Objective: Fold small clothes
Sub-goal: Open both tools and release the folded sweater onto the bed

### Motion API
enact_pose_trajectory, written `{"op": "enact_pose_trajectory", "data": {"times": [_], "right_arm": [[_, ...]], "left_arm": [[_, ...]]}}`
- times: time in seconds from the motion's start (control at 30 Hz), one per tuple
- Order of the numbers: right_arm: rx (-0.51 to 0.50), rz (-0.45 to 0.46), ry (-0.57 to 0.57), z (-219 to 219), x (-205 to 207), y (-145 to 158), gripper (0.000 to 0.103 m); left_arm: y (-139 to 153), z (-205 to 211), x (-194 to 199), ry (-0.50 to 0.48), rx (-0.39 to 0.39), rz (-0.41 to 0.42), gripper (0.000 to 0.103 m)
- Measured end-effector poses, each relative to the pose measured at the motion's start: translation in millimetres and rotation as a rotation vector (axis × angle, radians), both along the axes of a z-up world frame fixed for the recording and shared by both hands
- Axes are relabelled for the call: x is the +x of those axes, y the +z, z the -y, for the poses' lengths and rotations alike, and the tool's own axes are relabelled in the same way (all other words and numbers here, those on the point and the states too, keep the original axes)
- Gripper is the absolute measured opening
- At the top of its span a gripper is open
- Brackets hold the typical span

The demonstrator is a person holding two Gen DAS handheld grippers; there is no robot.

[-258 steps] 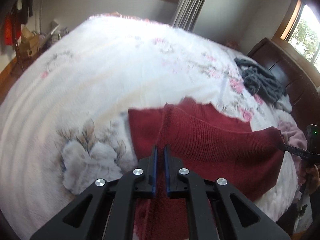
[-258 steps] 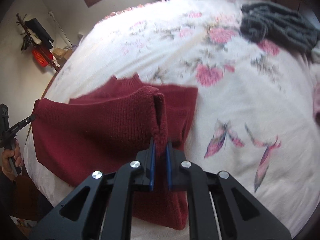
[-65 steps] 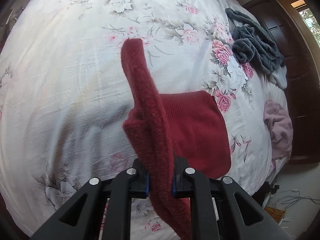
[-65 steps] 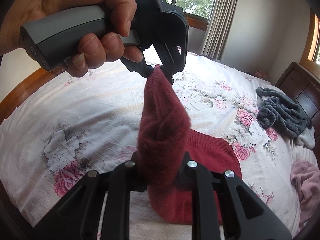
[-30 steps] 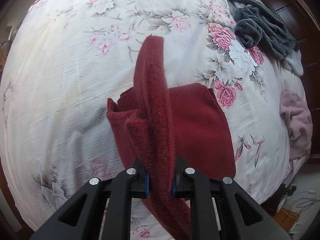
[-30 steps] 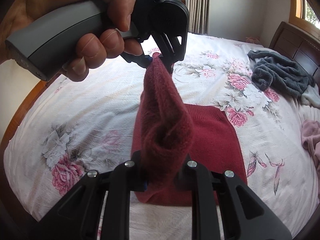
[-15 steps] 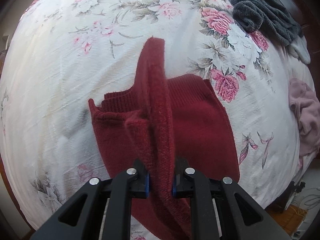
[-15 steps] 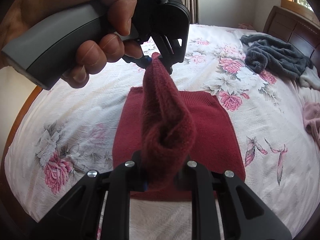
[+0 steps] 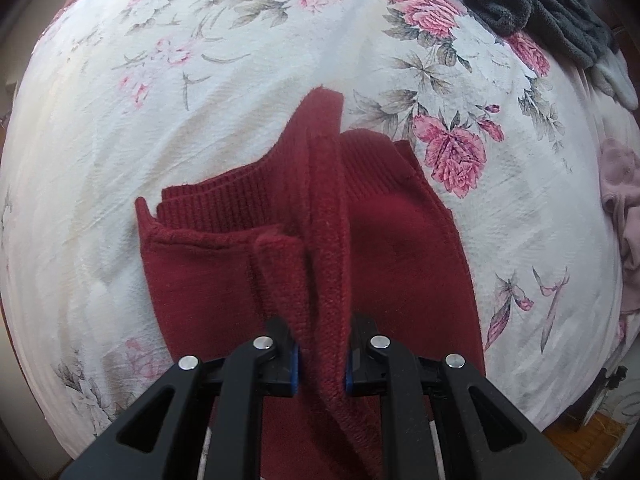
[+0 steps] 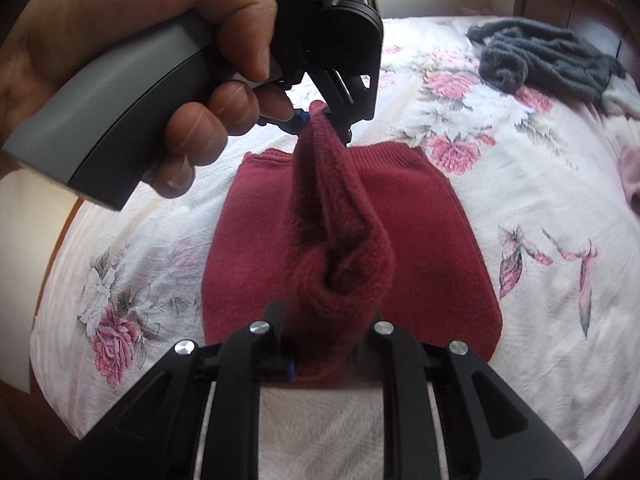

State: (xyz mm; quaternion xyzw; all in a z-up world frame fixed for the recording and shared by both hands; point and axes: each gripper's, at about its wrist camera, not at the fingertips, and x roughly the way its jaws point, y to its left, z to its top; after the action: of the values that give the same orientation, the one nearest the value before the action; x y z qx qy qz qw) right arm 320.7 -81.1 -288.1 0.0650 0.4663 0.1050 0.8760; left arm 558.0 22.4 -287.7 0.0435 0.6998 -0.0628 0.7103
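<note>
A dark red knit sweater (image 9: 404, 248) is lying partly folded on the bed (image 9: 120, 160), its body spread flat as a rounded rectangle near the bed's front edge. The fabric is looking fuzzy and thick, with a ribbed band running along the far edge and a fine vertical knit elsewhere. One folded strip of it is being held up off the flat part, stretched between the two grippers like a soft ridge, and sagging open into a tube at the near end in the right wrist view.

The left gripper (image 9: 320, 354) is pinching that strip, the cloth filling the gap between its black fingers with blue pads. The right gripper (image 10: 326, 354) is clamping the bunched roll of knit at the other end. A hand (image 10: 132, 60) is wrapping around the left gripper's grey handle.

The bed's white cover is showing pink roses and grey-green leaves, slightly crinkled. A fluffy grey garment (image 10: 548, 60) is lying heaped at the far right, well apart from the sweater, and a pale pink cloth (image 9: 620, 208) is bunching at the right edge.
</note>
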Motion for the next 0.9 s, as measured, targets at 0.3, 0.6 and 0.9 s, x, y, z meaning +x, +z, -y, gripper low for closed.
{"op": "enact_pose_trajectory", "data": {"times": [0.3, 0.6, 0.9], "right_arm": [[0.168, -0.082, -0.033, 40.2, 5.6, -30.8, 0.016], [0.356, -0.206, -0.015, 93.1, 12.9, -69.2, 0.071], [0.857, -0.418, 0.037, 154.9, 54.2, -109.6, 0.081]], "left_arm": [[-26.4, 22.1, 1.3, -0.016, 0.032, 0.002, 0.018], [21.6, -1.7, -31.5, -0.088, -0.243, 0.244, 0.076], [30.2, -107.4, -137.7, 0.013, -0.526, 0.319, 0.076]]}}
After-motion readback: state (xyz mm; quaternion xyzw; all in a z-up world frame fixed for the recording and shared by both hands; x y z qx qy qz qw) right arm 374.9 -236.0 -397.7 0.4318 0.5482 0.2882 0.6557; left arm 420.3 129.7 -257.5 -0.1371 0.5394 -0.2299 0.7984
